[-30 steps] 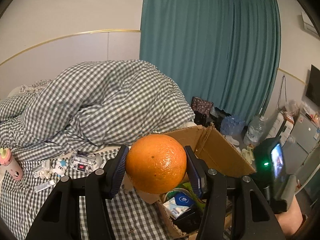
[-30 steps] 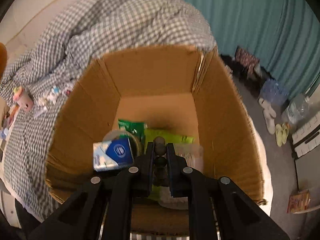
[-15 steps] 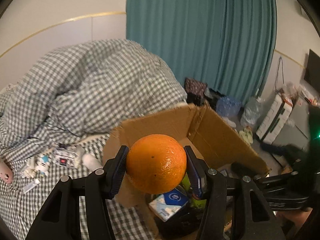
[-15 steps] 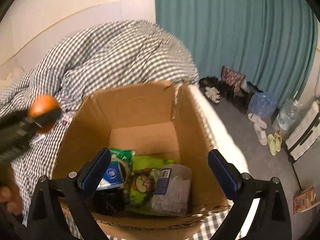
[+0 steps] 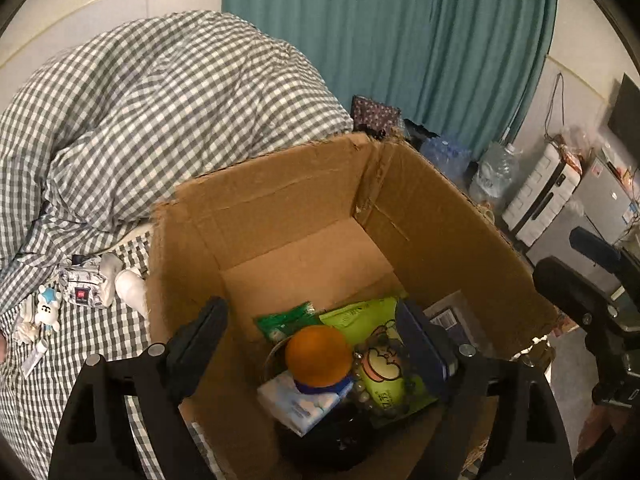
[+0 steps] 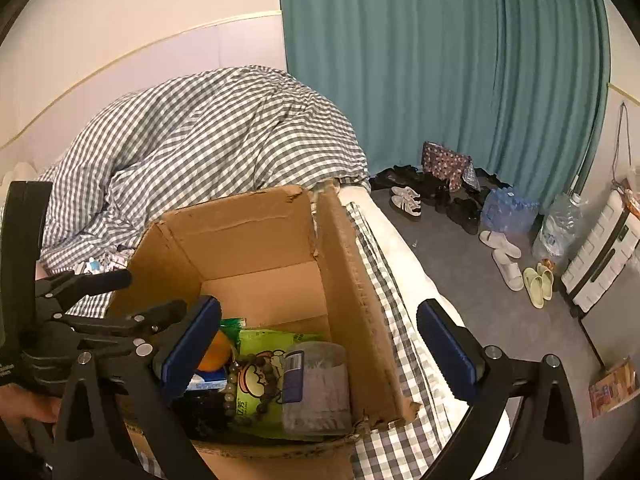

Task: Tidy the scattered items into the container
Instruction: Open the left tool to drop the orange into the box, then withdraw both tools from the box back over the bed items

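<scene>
L wrist view, left to right: on the checked bed sheet point(image 5: 80, 344) lie scattered bits – a small white-blue figurine point(image 5: 49, 308), a grey wrapped packet point(image 5: 82, 286) w/ a red label, and a white rolled item point(image 5: 132, 292) just beside the cardboard box point(image 5: 280, 200). Left tongs point(image 5: 316, 340) are released, jaws wide apart over the box, holding nothing. The orange point(image 5: 318, 356) sits inside the box, resting on a white-blue tissue pack point(image 5: 300, 400); a bead bracelet point(image 5: 362, 384) lies on the green snack bag point(image 5: 384, 372) just right of it. Grey pack point(image 5: 452, 316) at the box's right wall. Crumpled gingham duvet point(image 5: 160, 100) behind, teal curtain point(image 5: 400, 40) beyond.

R wrist view, left to right: the person's hand point(image 6: 28, 410) grips the other tool at the left edge. Right tongs point(image 6: 318, 344) also released, jaws spread, empty, hovering above the box's near right corner. Orange point(image 6: 216, 354) partly hidden behind the left blue pad. Beads point(image 6: 240, 384), green bag point(image 6: 260, 360), grey roll-shaped pack point(image 6: 316, 388) w/ barcode in the box point(image 6: 248, 236). On the floor to the right: sneakers point(image 6: 406, 200), white slippers point(image 6: 502, 256), green slippers point(image 6: 538, 282), bottled water pack point(image 6: 508, 208).
</scene>
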